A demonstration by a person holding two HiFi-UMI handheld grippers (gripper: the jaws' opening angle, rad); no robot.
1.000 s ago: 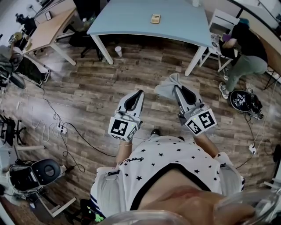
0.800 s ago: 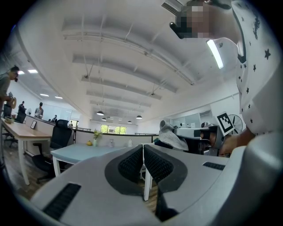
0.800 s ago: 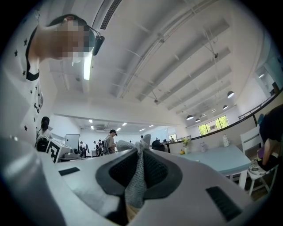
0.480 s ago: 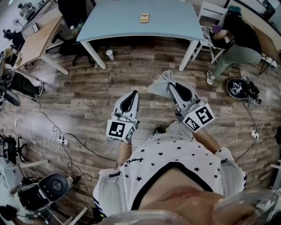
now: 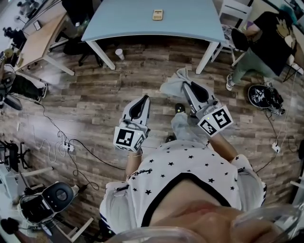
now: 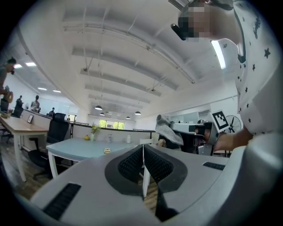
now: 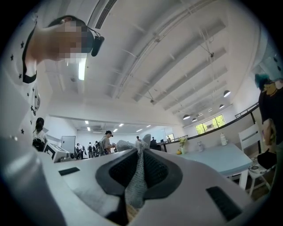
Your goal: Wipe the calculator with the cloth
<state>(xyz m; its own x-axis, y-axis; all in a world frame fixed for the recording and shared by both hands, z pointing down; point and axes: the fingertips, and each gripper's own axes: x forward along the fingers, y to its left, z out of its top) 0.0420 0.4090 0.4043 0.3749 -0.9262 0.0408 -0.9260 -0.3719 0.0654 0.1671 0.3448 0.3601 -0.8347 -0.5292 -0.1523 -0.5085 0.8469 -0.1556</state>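
the right gripper (image 5: pixel 186 87) still pinches the grey cloth (image 5: pixel 172 85) — the left gripper (image 5: pixel 144 98) stays pressed together, empty. the calculator (image 5: pixel 157 14) lies far ahead on the blue table (image 5: pixel 190 21); a shoe (image 5: pixel 179 108) now shows between the grippers.

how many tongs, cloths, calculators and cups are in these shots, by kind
tongs: 2, the left tongs and the right tongs
cloth: 1
calculator: 1
cup: 1
total: 5
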